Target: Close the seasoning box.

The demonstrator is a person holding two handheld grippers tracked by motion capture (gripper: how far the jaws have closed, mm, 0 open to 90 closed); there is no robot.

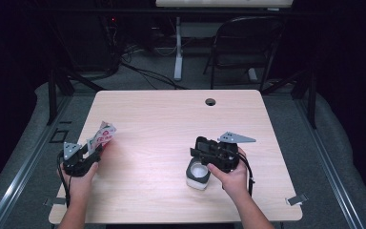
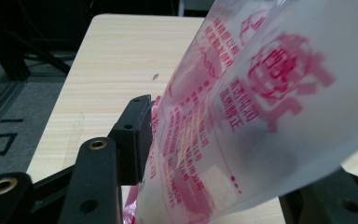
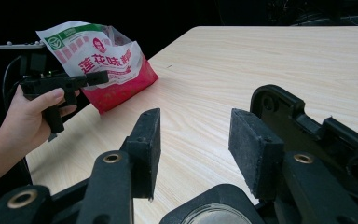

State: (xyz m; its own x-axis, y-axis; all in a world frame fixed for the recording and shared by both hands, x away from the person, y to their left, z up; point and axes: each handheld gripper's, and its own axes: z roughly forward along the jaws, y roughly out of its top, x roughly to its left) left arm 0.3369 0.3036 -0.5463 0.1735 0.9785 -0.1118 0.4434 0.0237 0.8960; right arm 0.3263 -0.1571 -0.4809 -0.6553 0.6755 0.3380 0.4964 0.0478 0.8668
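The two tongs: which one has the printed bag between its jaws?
The left tongs, at the table's left edge: the red-and-white bag stands between their jaws. The right tongs hang above a small white jar.

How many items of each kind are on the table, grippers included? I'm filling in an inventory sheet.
Plastic bags with red print: 1, the bag at the left gripper
Small white jars with a dark rim: 1, the jar under the right gripper
Hand-held grippers: 2
Total: 4
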